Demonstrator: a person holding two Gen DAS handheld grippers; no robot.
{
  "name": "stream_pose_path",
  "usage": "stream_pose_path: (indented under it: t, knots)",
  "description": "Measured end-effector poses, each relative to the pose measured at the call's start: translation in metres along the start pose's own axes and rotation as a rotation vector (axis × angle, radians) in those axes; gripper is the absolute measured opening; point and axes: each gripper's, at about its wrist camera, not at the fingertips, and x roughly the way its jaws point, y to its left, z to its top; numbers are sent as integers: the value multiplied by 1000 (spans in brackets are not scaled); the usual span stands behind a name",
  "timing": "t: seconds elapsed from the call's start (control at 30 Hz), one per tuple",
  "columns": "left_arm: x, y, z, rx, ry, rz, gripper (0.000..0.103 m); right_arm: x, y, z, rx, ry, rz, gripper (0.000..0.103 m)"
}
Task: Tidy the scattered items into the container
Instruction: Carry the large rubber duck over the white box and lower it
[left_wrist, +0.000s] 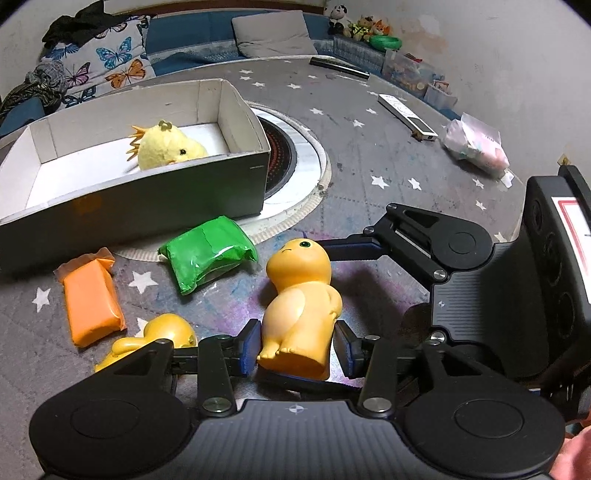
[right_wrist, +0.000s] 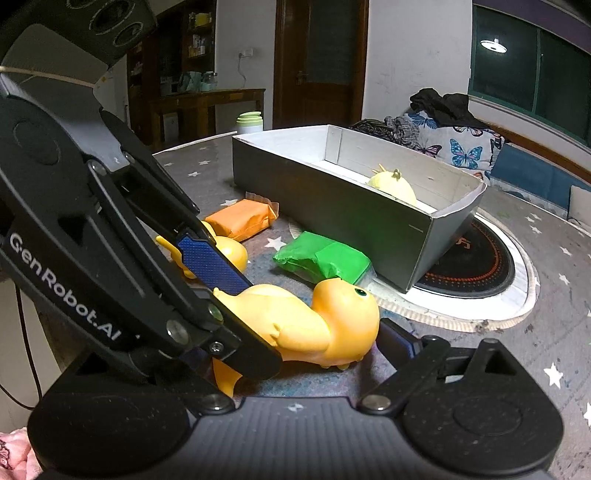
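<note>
An orange toy figure lies on its back on the star-patterned table, between the blue pads of my left gripper. That gripper is open, with a gap at its right pad. My right gripper is open too, and its far finger sits beside the toy's head; its other finger is hidden. The grey box holds a yellow plush chick. In front of the box lie a green packet, an orange packet and a second orange toy.
A round hob is set into the table under the box's right end. A white remote, a plastic bag and a black bar lie farther back. A green-lidded jar stands at the table's edge.
</note>
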Motion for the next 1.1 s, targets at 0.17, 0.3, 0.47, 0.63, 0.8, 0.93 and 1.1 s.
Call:
stream_pose_path:
  t: [0.17,0.3,0.47,0.63,0.8,0.93,1.1]
  knots:
    - [-12,5,5,-13,-30,-2,46,-3,-2,11,-20,1,11,94]
    - [-23,11,16,-9,-73,13,45,-4,-9,27,-46,-9,24,94]
    - [-38,28,36,-26,-125,24,45,0,-18,57,-116,-33,24,94]
    - [-48,56,64,-46,-150,42,45,16,-26,94,-175,-53,31,94]
    - [-52,91,91,-83,-161,42,45,44,-36,132,-209,-57,51,94]
    - [-50,121,110,-119,-154,32,45,69,-49,160,-220,-53,74,94]
    - [-34,155,126,-169,-130,-1,45,104,-65,185,-216,-11,107,94]
